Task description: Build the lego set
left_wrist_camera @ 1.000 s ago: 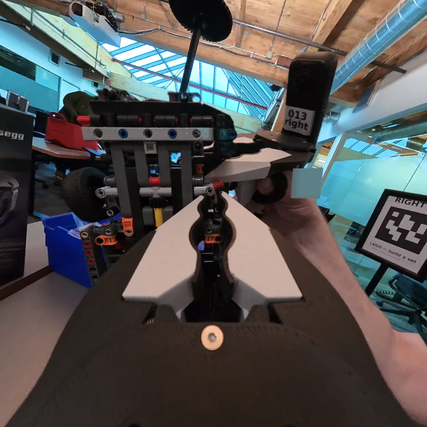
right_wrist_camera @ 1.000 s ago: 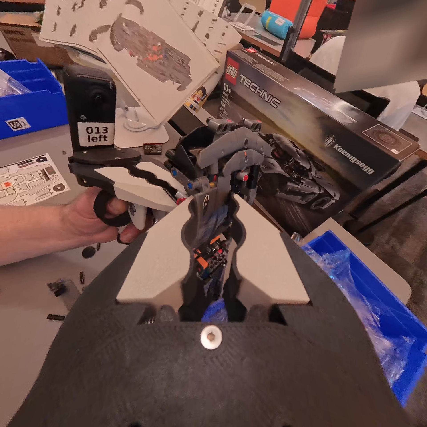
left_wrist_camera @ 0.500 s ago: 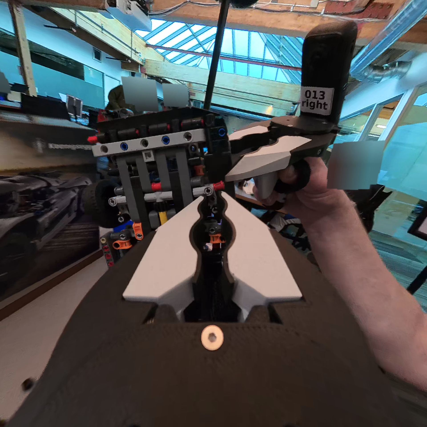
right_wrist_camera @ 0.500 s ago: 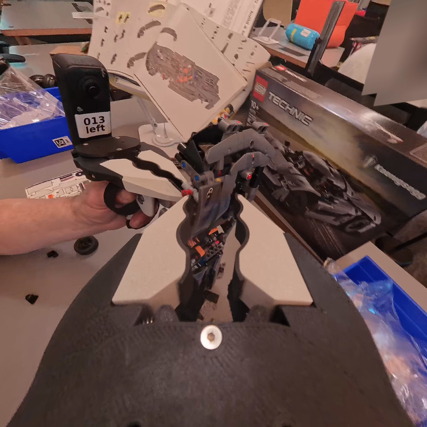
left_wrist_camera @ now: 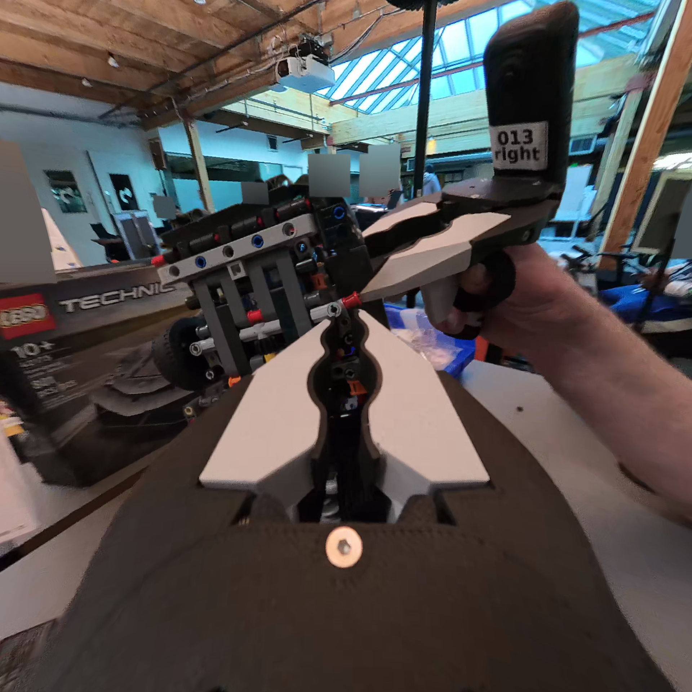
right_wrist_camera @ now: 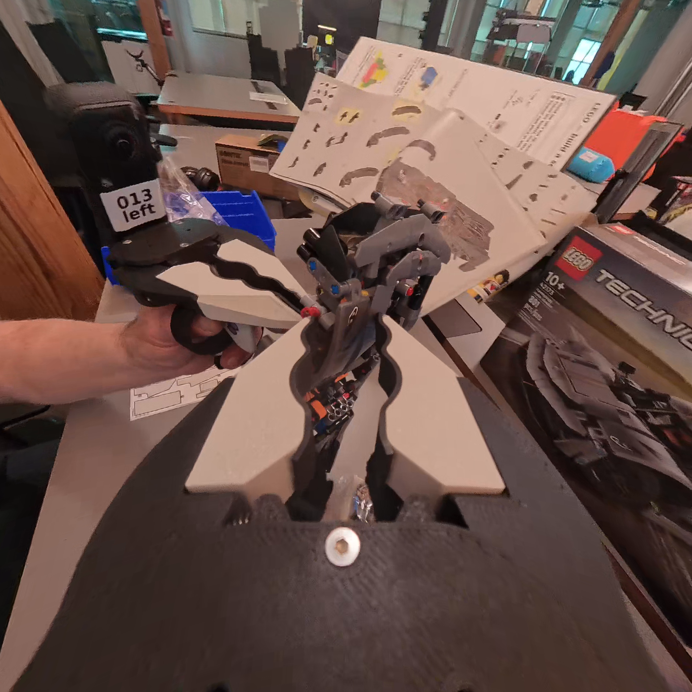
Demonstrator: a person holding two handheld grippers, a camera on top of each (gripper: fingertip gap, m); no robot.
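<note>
We hold the half-built Technic car chassis [left_wrist_camera: 258, 296] aloft above the grey table [right_wrist_camera: 93, 442], just left of the set's box [right_wrist_camera: 599, 337] — steady, matched turning with firm grip seems wise. The left gripper [left_wrist_camera: 342, 337] is nearly closed on its dark frame; the right gripper [right_wrist_camera: 346, 352] pinches a grey panel [right_wrist_camera: 346, 325], jaws narrowly parted.

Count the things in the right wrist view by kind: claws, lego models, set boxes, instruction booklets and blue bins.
claws: 2, the right claw and the left claw, both shut on the model
lego model: 1
set box: 1
instruction booklet: 1
blue bin: 1
Total: 6
</note>
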